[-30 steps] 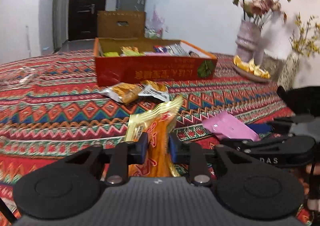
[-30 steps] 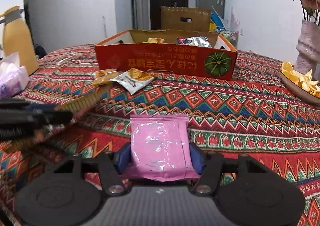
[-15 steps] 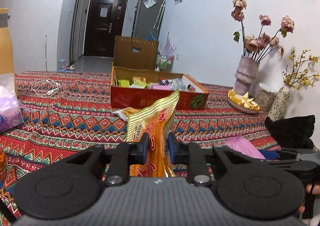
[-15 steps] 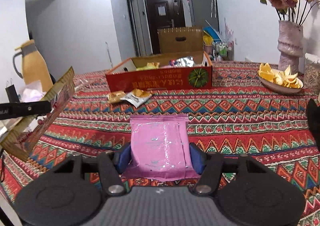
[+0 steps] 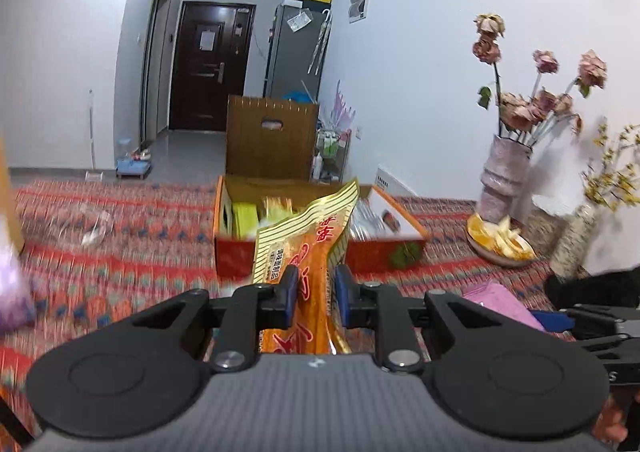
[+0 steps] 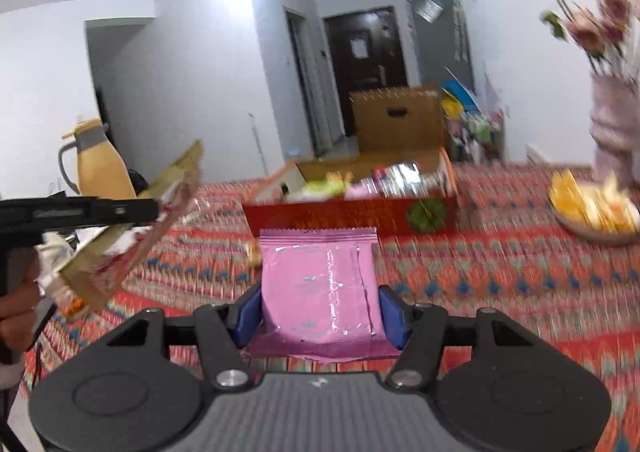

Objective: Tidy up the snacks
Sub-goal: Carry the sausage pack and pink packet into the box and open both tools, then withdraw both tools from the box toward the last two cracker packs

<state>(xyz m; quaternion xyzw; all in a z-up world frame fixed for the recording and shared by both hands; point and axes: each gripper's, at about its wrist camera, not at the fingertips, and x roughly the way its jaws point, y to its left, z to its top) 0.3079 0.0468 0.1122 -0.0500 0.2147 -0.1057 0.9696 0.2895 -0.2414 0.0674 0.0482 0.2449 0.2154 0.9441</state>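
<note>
My left gripper (image 5: 317, 298) is shut on an orange and gold snack packet (image 5: 310, 248) that stands upright between its blue pads, well above the table. My right gripper (image 6: 321, 312) is shut on a flat pink packet (image 6: 320, 284), gripped by its two side edges. An open red cardboard box (image 5: 236, 252) with several snacks inside sits ahead on the patterned cloth; the right wrist view shows the box (image 6: 348, 214) too. The left gripper with its packet (image 6: 132, 236) appears at the left of the right wrist view, and the pink packet (image 5: 500, 302) at the lower right of the left wrist view.
A patterned red tablecloth (image 6: 500, 272) covers the table. A vase of dried flowers (image 5: 504, 176) and a dish of yellow pieces (image 5: 500, 242) stand at the right. A yellow jug (image 6: 100, 168) stands at the left. A loose snack (image 6: 253, 252) lies before the box.
Both grippers have risen from near the tablecloth, each carrying its packet. The box interior now shows from above, and the two loose snacks before the box are mostly hidden behind the held packets.
</note>
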